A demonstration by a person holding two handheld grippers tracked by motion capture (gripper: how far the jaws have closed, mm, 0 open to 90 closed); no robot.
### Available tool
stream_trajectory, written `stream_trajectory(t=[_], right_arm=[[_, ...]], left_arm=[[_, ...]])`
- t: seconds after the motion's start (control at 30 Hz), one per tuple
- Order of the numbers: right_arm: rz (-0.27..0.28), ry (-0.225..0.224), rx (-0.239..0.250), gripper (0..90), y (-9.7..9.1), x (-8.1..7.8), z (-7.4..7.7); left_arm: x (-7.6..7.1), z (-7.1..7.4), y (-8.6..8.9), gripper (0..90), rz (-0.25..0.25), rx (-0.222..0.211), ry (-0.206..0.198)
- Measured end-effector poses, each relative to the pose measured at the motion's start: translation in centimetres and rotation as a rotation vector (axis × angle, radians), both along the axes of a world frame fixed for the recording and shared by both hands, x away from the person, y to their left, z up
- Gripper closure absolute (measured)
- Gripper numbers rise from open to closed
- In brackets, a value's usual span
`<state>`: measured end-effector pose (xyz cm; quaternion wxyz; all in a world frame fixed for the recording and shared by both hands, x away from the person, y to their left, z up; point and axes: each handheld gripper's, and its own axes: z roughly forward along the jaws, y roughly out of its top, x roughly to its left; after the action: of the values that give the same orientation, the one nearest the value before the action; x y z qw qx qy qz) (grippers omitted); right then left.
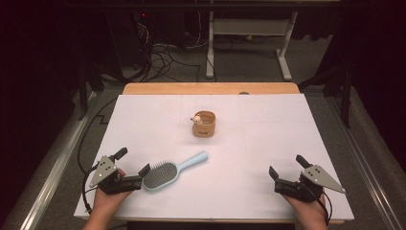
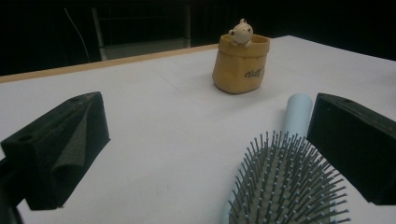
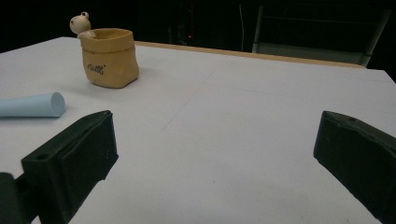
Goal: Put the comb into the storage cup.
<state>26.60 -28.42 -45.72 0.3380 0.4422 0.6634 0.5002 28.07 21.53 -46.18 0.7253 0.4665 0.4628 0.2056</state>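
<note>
A light-blue hairbrush point(image 1: 165, 173) lies bristles up on the white board point(image 1: 249, 143), its handle pointing toward the far right. My left gripper point(image 1: 133, 160) rests at the near left, open; the brush head point(image 2: 289, 186) sits just ahead of its right-hand jaw, untouched. A small yellow pot point(image 1: 204, 124) with a pale animal figure on its rim stands mid-board, also seen from the left gripper view as the pot point(image 2: 240, 65). At the near right my right gripper point(image 1: 287, 165) is open and holds nothing; its view shows the pot point(image 3: 109, 58) and the brush handle's tip point(image 3: 32, 105).
The board lies on a wooden table point(image 1: 210, 88). Beyond it are a dark floor with cables point(image 1: 163, 57) and a white desk frame point(image 1: 249, 43). A metal rail point(image 1: 52, 167) runs along the left.
</note>
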Motion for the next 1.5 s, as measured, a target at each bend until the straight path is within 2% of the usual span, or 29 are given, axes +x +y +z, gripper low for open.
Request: stream_trajectory(t=[0.03, 0.23, 0.43, 0.63, 0.8, 0.9, 0.93, 1.13, 1.23, 1.3, 1.33, 1.37, 1.4, 1.5], right_arm=[[0.0, 0.001, 0.0, 0.1, 0.01, 0.0, -0.01], [0.0, 0.001, 0.0, 0.1, 0.03, -0.01, -0.01], [-0.002, -0.001, -0.001, 0.1, 0.01, -0.01, 0.02], [-0.008, -0.004, 0.003, 0.1, -0.03, -0.07, 0.1], [-0.008, -0.007, 0.001, 0.1, -0.05, -0.1, 0.13], [-0.008, -0.008, 0.002, 0.1, -0.06, -0.09, 0.14], [-0.009, -0.007, 0.003, 0.1, -0.08, -0.1, 0.14], [-0.011, -0.013, 0.005, 0.1, -0.08, -0.15, 0.21], [-0.012, -0.01, 0.009, 0.1, -0.11, -0.09, 0.19], [-0.012, -0.013, 0.008, 0.1, -0.14, -0.12, 0.2], [-0.013, -0.011, 0.01, 0.1, -0.16, -0.13, 0.2], [-0.013, -0.01, 0.012, 0.1, -0.16, -0.12, 0.2], [-0.014, -0.01, 0.013, 0.1, -0.17, -0.12, 0.21], [-0.014, -0.012, 0.012, 0.1, -0.18, -0.14, 0.26]], left_arm=[[-0.05, -0.01, 0.05, 0.2, 0.005, 0.008, -0.012], [-0.03, 0.05, 0.26, 0.4, 0.011, 0.003, -0.012], [0.01, 0.18, 0.47, 0.4, -0.008, -0.01, 0.006], [-0.08, 0.43, 0.72, 0.4, -0.022, -0.037, -0.004], [-0.07, 0.44, 0.78, 0.4, -0.007, -0.025, -0.03], [-0.04, 0.41, 0.83, 0.4, -0.02, -0.028, -0.016], [0.04, 0.31, 0.8, 0.4, -0.023, -0.021, 0.001], [-0.06, 0.48, 0.87, 0.9, -0.017, -0.017, -0.017], [-0.01, 0.51, 0.85, 2.1, -0.019, -0.015, -0.009], [0.09, 0.51, 0.93, 2.0, -0.03, -0.006, 0.018], [0.09, 0.51, 0.93, 2.0, -0.03, -0.006, 0.018], [0.21, 0.46, 0.98, 2.0, -0.04, 0.004, 0.067], [0.23, 0.44, 0.95, 2.0, -0.041, 0.007, 0.087], [0.15, 0.46, 0.92, 2.0, -0.044, 0.013, 0.094]])
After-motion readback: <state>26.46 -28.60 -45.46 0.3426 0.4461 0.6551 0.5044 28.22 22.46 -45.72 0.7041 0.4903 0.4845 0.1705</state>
